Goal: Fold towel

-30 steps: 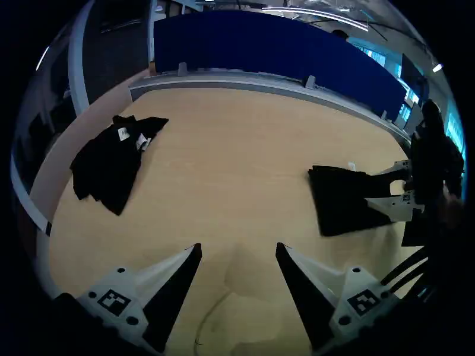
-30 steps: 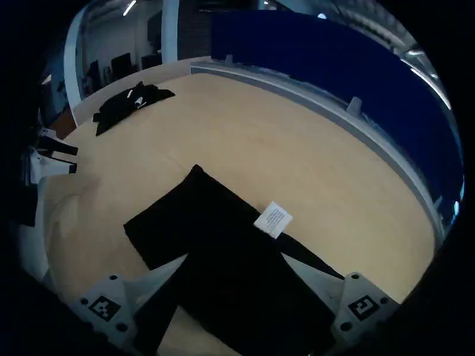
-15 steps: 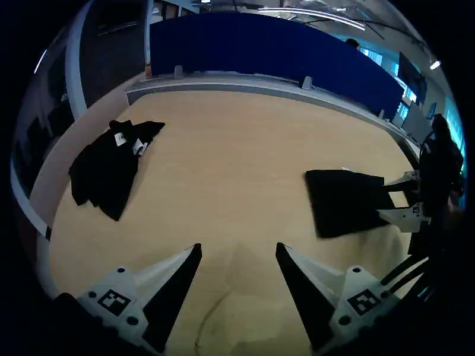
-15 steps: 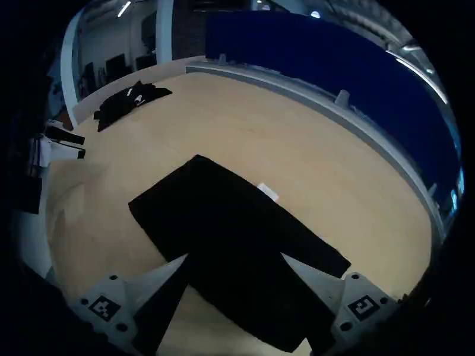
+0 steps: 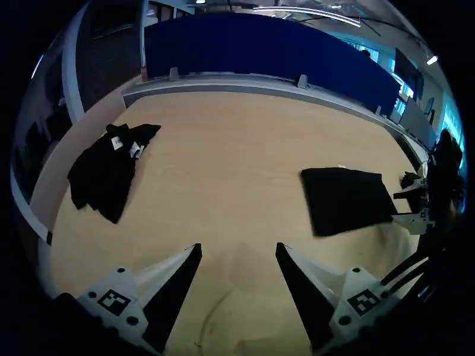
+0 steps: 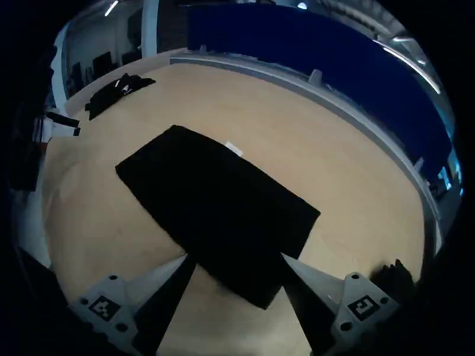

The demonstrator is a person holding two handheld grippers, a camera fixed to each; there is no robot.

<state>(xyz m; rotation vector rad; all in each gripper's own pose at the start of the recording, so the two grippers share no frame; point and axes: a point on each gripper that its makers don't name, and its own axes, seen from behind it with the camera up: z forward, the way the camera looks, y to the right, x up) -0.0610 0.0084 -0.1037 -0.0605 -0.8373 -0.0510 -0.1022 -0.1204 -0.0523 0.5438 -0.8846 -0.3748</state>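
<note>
A black towel (image 6: 219, 202) lies folded flat as a rectangle on the light wooden table (image 6: 332, 178), with a small white tag at its far edge. My right gripper (image 6: 236, 258) is open, and the towel's near end lies between its fingertips with no finger pressing on it. In the left gripper view the same towel (image 5: 344, 199) lies at the right, with the right gripper (image 5: 415, 204) at its right edge. My left gripper (image 5: 237, 249) is open over bare table, well apart from the towel.
A crumpled heap of black cloth (image 5: 107, 169) with white tags lies at the table's far left corner. A blue partition (image 5: 267, 47) runs along the back edge. A dark bundle (image 6: 395, 276) sits at the near right. A person's dark sleeve (image 5: 442, 178) is behind the right gripper.
The towel's lifted fold has come down flat on the table. The right gripper has let go of it and drawn back toward the near end. My left gripper has stayed open and still.
</note>
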